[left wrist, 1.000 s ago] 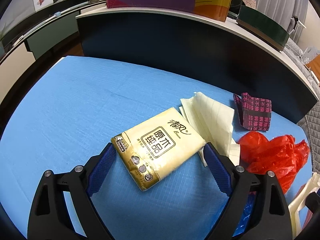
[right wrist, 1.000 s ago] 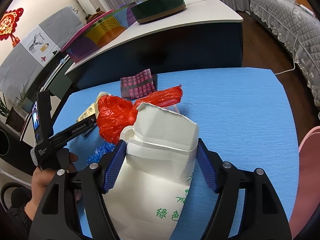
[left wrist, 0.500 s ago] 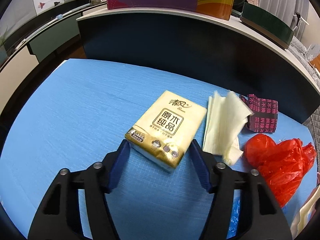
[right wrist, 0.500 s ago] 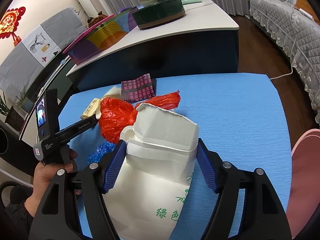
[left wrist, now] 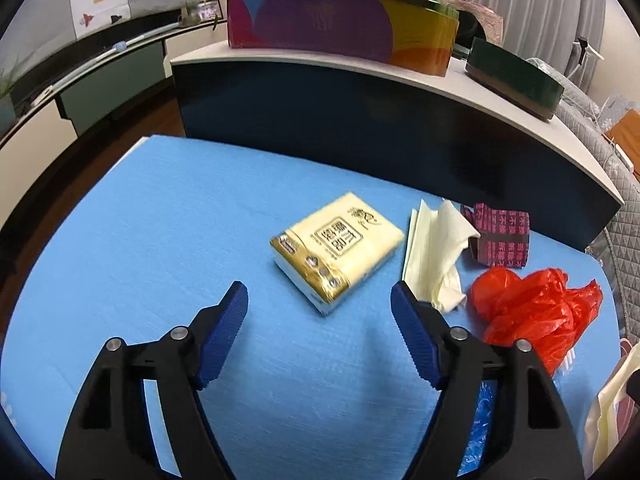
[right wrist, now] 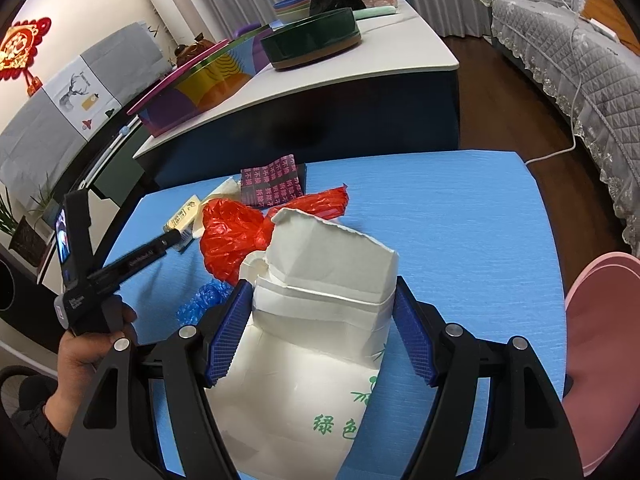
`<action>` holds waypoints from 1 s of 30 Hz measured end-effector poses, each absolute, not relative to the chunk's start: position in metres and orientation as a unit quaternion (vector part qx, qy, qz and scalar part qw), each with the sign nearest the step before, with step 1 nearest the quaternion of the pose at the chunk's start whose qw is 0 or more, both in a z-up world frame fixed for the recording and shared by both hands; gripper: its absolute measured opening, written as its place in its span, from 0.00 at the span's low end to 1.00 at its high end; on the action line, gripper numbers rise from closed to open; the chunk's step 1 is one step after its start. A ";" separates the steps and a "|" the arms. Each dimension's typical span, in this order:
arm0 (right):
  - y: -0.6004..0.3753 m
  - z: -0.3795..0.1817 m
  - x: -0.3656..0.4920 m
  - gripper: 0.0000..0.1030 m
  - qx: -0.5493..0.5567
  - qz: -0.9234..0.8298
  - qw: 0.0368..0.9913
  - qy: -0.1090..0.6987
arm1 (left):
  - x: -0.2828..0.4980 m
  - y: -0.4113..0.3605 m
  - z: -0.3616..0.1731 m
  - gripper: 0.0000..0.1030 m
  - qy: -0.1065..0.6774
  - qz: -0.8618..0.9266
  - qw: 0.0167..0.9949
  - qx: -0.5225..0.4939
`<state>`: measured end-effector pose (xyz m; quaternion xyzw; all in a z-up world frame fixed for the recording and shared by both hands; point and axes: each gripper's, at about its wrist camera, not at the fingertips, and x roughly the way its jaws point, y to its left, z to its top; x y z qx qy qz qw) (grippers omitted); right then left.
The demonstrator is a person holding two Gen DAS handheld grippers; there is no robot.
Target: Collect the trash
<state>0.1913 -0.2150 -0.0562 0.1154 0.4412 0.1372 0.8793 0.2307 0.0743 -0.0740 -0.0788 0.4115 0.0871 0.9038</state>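
Observation:
A yellow tissue pack lies on the blue table. My left gripper hovers just short of it with its jaws opening; only the pack's near corner reaches between the tips, and the pads do not touch it. Pale napkins, a dark patterned wrapper and a crumpled red plastic bag lie to the right. My right gripper is shut on an upright white paper bag with green print. From that side the left gripper shows beside the red plastic bag.
A dark counter runs behind the table, with a colourful box and a green round tin on top. Crumpled blue plastic lies near the paper bag. A pink chair stands at the right edge. A hand holds the left gripper.
The left jaws narrowed onto the tissue pack, then widened again and drew back upward. The pack has turned and now lies farther ahead. The right gripper keeps its hold on the paper bag.

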 end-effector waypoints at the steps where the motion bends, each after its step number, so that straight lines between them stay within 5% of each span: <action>1: -0.216 -0.056 0.192 0.67 0.117 0.137 0.879 0.442 | 0.233 0.075 -0.075 0.70 0.413 0.086 0.903 -0.082; 6: -0.216 -0.054 0.194 0.67 0.119 0.139 0.880 0.439 | 0.252 0.079 -0.077 0.84 0.416 0.096 0.899 -0.099; 20: -0.215 -0.057 0.197 0.67 0.115 0.143 0.877 0.444 | 0.302 0.082 -0.101 0.88 0.453 0.126 0.875 -0.114; 27: -0.216 -0.053 0.194 0.67 0.113 0.141 0.880 0.440 | 0.296 0.081 -0.097 0.59 0.448 0.130 0.878 -0.103; 30: -0.218 -0.050 0.191 0.67 0.112 0.139 0.882 0.437 | 0.291 0.081 -0.095 0.54 0.449 0.128 0.878 -0.103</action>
